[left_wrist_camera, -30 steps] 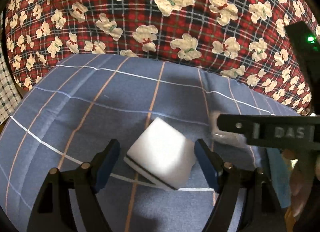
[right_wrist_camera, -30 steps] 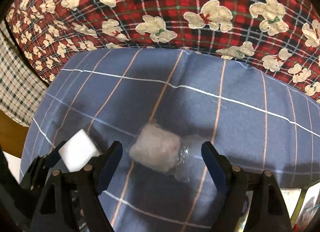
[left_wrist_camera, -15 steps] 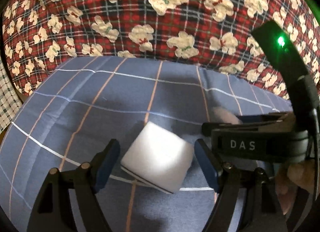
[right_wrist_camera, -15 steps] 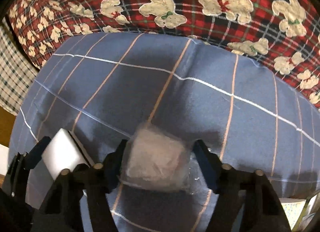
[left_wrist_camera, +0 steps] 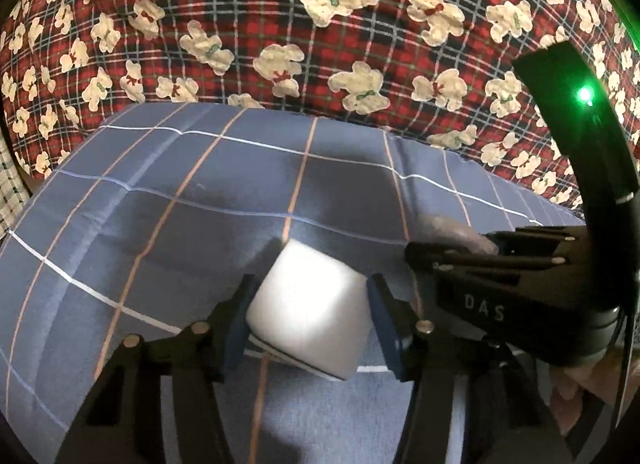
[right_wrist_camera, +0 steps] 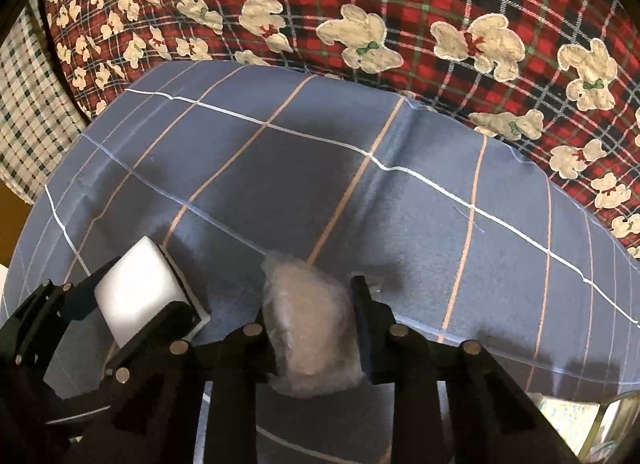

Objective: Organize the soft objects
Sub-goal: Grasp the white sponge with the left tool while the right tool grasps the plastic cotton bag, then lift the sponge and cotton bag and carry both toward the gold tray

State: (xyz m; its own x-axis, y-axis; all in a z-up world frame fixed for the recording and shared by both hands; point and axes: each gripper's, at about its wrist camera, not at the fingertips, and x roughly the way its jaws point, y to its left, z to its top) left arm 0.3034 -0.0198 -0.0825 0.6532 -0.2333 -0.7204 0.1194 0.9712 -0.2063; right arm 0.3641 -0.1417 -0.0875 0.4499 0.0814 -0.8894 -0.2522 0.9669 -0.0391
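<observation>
White sponge block (left_wrist_camera: 308,308) sits between the closing left hand-held gripper (left_wrist_camera: 310,316); right hand-held gripper (right_wrist_camera: 314,328) squeezes a plastic-wrapped bundle (right_wrist_camera: 308,324).

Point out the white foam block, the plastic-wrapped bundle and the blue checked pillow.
white foam block (left_wrist_camera: 306,304), left wrist view, its top face.
plastic-wrapped bundle (right_wrist_camera: 310,324), right wrist view, its wrapped front.
blue checked pillow (right_wrist_camera: 400,216), right wrist view, bare cover.

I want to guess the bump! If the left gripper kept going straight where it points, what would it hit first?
Probably the white foam block, already between its closing jaws. Behind that lies the blue checked cushion; depth is hard to judge.
</observation>
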